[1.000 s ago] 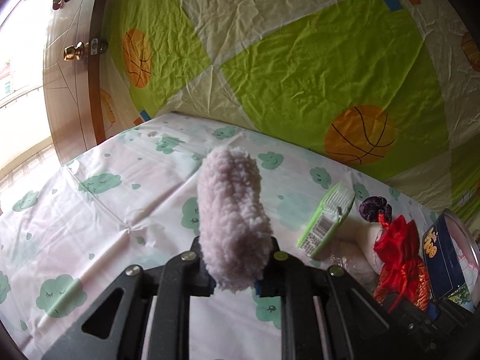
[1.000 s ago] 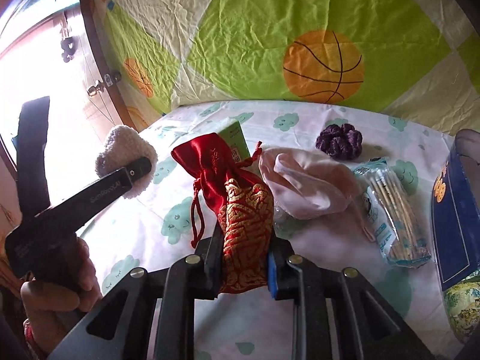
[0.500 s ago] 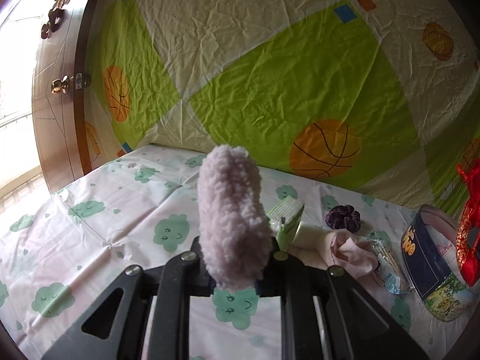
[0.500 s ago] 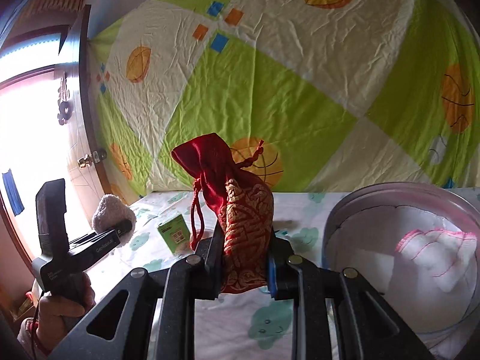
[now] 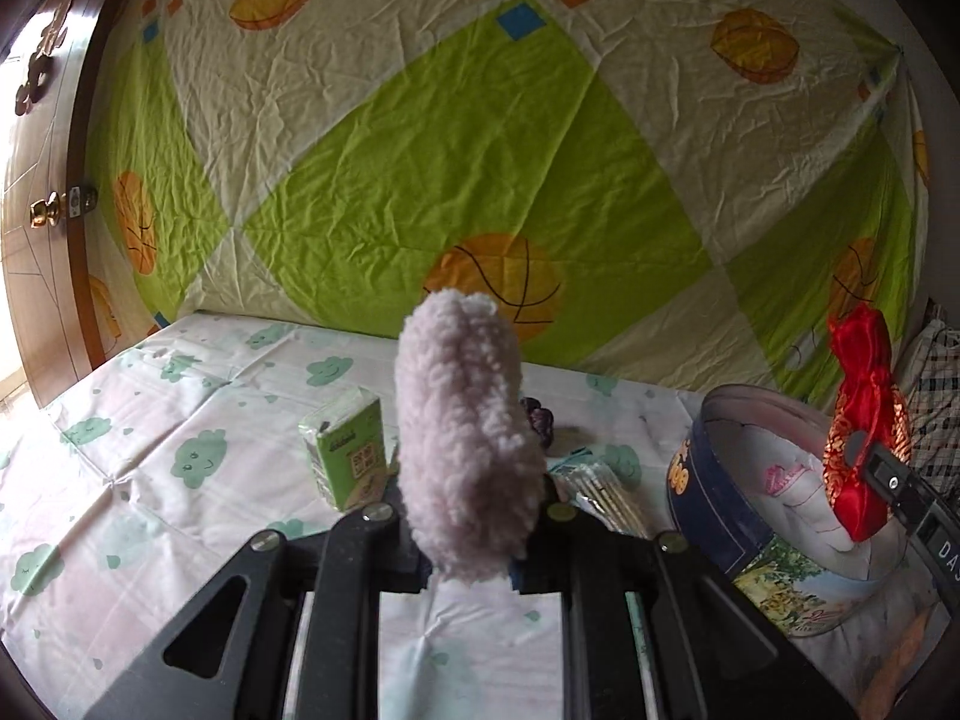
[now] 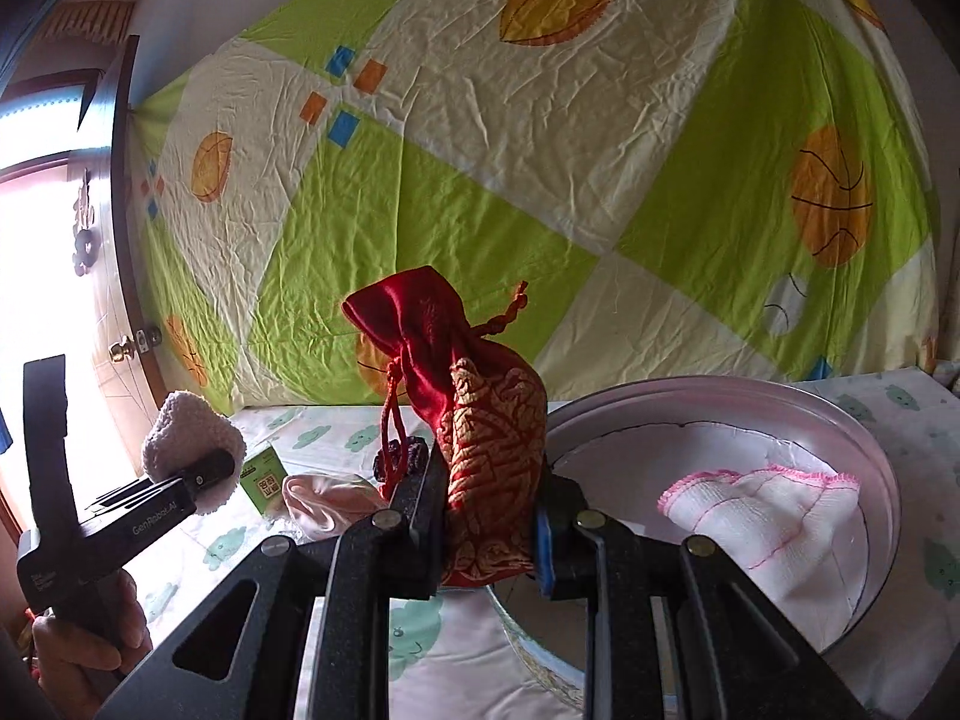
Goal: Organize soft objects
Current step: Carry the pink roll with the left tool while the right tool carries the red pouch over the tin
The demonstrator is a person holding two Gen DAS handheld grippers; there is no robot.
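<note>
Your right tool (image 6: 489, 531) is clamped on the red pouch (image 6: 480, 420), held upright above the round tin (image 6: 870, 468) so it can drop in beside the folded cloth (image 6: 762, 516). Your left tool (image 5: 468, 534) grips the fluffy pad (image 5: 462, 432) over the counter (image 5: 180, 420), waiting its turn.
</note>
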